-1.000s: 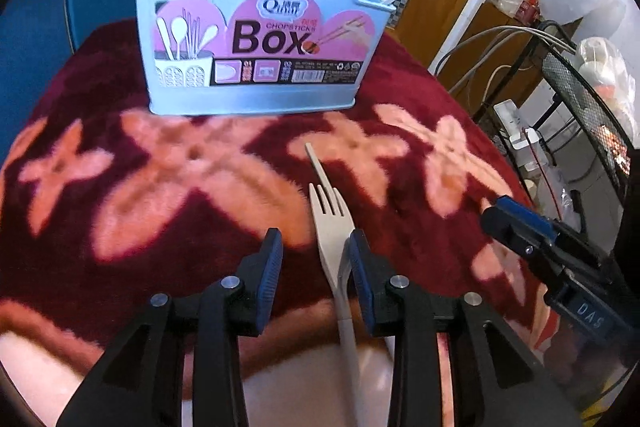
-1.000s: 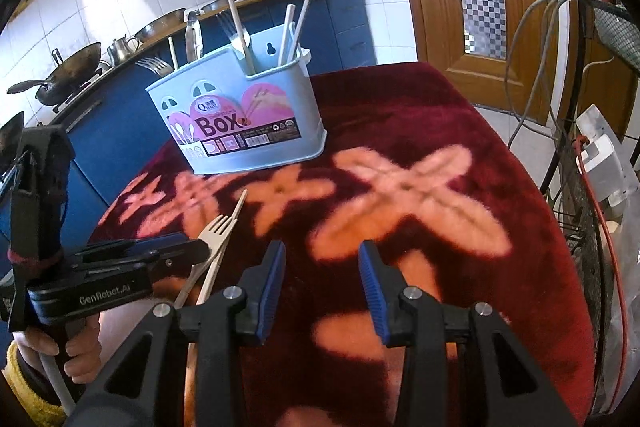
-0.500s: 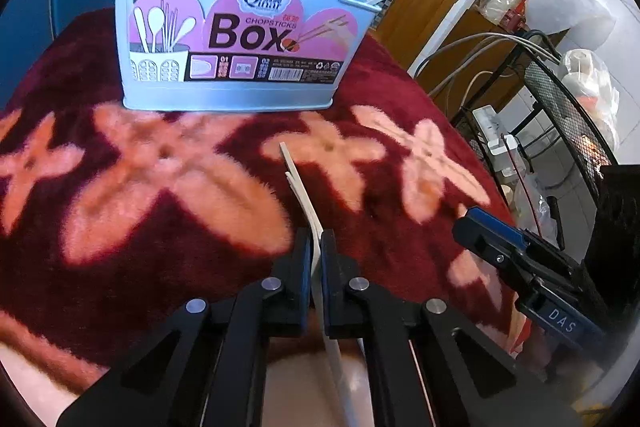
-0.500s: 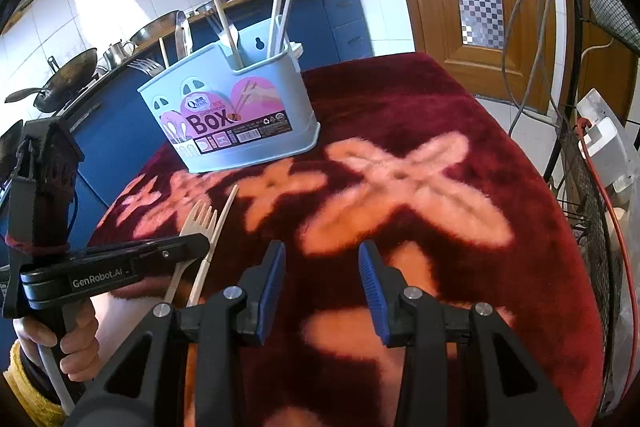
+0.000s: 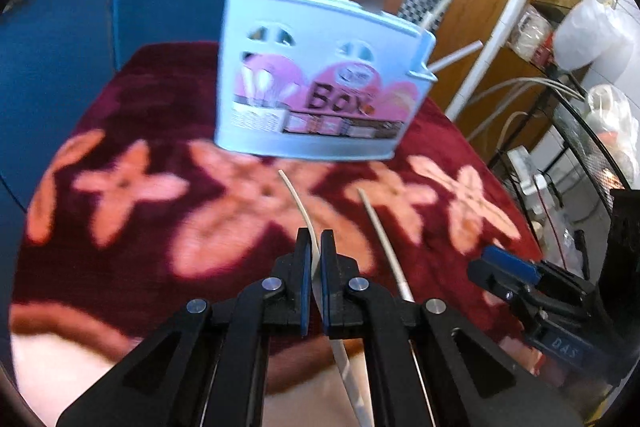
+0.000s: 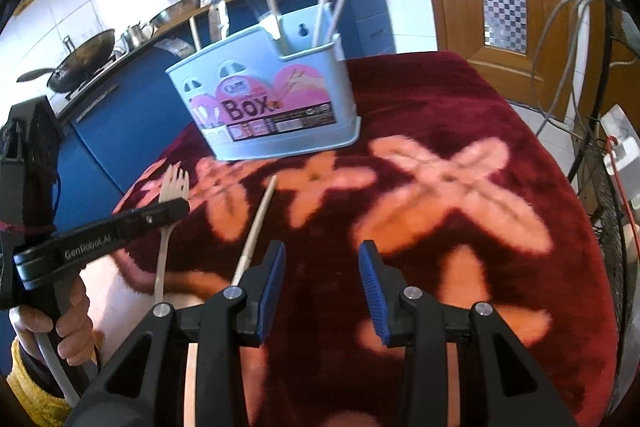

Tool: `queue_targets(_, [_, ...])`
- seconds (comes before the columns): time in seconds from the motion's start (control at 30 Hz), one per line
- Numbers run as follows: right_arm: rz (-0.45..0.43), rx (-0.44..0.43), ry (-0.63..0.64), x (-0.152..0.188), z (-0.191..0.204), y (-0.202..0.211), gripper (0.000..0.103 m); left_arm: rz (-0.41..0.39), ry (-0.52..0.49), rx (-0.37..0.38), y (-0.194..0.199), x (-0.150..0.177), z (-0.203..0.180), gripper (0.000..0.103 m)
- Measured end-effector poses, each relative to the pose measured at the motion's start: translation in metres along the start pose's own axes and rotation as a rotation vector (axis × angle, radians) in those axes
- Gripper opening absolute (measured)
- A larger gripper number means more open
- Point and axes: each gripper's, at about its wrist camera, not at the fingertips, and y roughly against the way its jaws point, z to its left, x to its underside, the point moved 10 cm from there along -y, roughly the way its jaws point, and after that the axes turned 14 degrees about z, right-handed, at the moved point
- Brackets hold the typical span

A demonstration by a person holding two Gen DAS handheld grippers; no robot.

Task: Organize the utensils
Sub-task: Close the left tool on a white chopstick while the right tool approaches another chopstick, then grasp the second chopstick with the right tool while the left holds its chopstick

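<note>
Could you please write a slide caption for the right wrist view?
Left gripper shut on a fork, right gripper open above a chopstick, before the box.

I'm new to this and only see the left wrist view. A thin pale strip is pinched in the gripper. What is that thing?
Observer: A fork. In the right wrist view its tines stick out above the left gripper, and its handle hangs below.
Operator: Is the other gripper carrying anything? I only see one of its fingers.
Observer: No. The right gripper is open, with only the red cloth showing between its fingers.
</note>
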Motion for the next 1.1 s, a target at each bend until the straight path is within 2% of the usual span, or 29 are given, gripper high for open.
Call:
queue_targets(0.13, [0.038, -0.017, 0.015, 0.000, 0.014, -0.010, 0.041, -0.041, 0.001, -0.063, 0.013, -0.003, 0.014, 0.002])
queue_targets(0.3, [0.093, -0.039, 0.048, -0.003, 0.033, -0.025, 0.041, -0.077, -0.008, -0.098, 0.024, -0.004, 0.023, 0.002])
queue_targets(0.5, [0.139, -0.028, 0.093, -0.010, 0.050, -0.036, 0.041, -0.091, 0.007, -0.095, 0.027, -0.003, 0.028, 0.002])
queue_targets(0.7, [0.192, 0.022, 0.104, -0.016, 0.052, -0.051, 0.041, -0.097, 0.023, -0.088, 0.027, -0.003, 0.032, 0.002])
queue_targets(0.9, [0.246, 0.020, 0.083, -0.016, 0.048, -0.066, 0.028, -0.093, 0.025, -0.089, 0.025, -0.002, 0.033, 0.002])
queue_targets(1.1, [0.275, -0.036, 0.017, -0.020, 0.039, -0.072, 0.016, -0.089, 0.023, -0.089, 0.024, -0.001, 0.033, 0.002])
